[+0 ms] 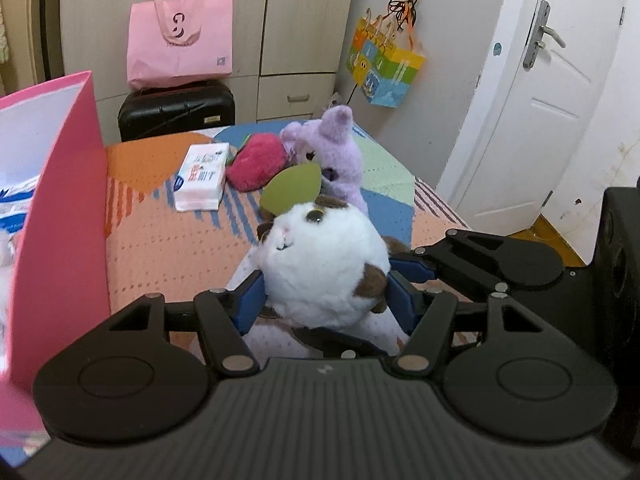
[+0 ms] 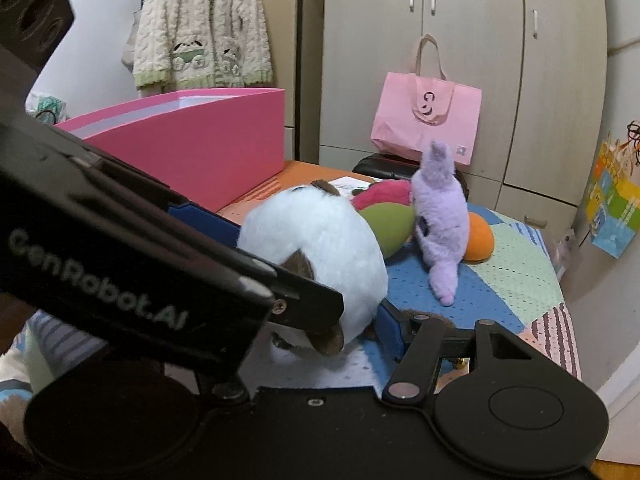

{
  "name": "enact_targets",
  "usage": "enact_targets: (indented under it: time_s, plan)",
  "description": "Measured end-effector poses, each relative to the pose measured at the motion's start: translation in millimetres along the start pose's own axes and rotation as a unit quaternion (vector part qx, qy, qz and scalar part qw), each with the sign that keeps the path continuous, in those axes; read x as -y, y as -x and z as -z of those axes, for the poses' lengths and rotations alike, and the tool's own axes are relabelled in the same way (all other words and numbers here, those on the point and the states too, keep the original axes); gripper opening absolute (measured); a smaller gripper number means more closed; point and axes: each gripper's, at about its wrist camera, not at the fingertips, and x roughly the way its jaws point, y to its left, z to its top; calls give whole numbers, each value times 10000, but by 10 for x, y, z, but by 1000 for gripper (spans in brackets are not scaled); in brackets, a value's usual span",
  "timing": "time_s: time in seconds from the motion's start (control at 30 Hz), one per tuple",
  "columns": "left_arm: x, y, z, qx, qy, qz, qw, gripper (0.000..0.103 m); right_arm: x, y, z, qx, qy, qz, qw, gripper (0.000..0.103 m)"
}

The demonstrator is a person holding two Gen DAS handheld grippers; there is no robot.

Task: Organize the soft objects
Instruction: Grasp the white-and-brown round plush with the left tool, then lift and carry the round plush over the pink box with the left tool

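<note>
A round white plush cat with brown patches (image 1: 324, 268) sits on the patchwork bed cover. My left gripper (image 1: 324, 292) is shut on the white plush cat, its blue fingers (image 1: 250, 300) pressed against both sides. In the right wrist view the same cat (image 2: 320, 252) shows, with the left gripper's black body crossing in front. My right gripper (image 2: 328, 320) sits close around the cat's lower part; only its right blue finger (image 2: 390, 330) shows, so its state is unclear. Behind lie a purple plush (image 1: 336, 152), a red plush (image 1: 256, 164), a green leaf-shaped plush (image 1: 292, 192) and an orange plush (image 2: 478, 236).
A tall pink box (image 1: 60, 216) stands on the bed at the left, also in the right wrist view (image 2: 192, 140). A tissue pack (image 1: 202, 176) lies beside the red plush. A black suitcase (image 1: 176, 112) with a pink tote bag (image 1: 180, 40) stands beyond the bed. A white door (image 1: 540, 92) is at right.
</note>
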Motion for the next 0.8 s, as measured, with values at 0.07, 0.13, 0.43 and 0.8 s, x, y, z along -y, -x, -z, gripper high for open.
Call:
enact_targets:
  time_s: [0.07, 0.13, 0.43, 0.8]
  plan:
    - [8, 46, 20, -36, 17, 4, 10000, 64, -40, 34, 8, -15, 18, -22, 10000, 66]
    - [8, 101, 37, -74, 24, 15, 10000, 64, -62, 71, 10, -35, -24, -86, 10000, 66]
    - [14, 300, 57, -350, 110, 169, 9992, 64, -74, 234, 21, -184, -404, -531, 9976, 66]
    - [-22, 366, 142, -514, 272, 273, 9979, 63, -200, 264, 88, -284, -306, -539, 9977, 65]
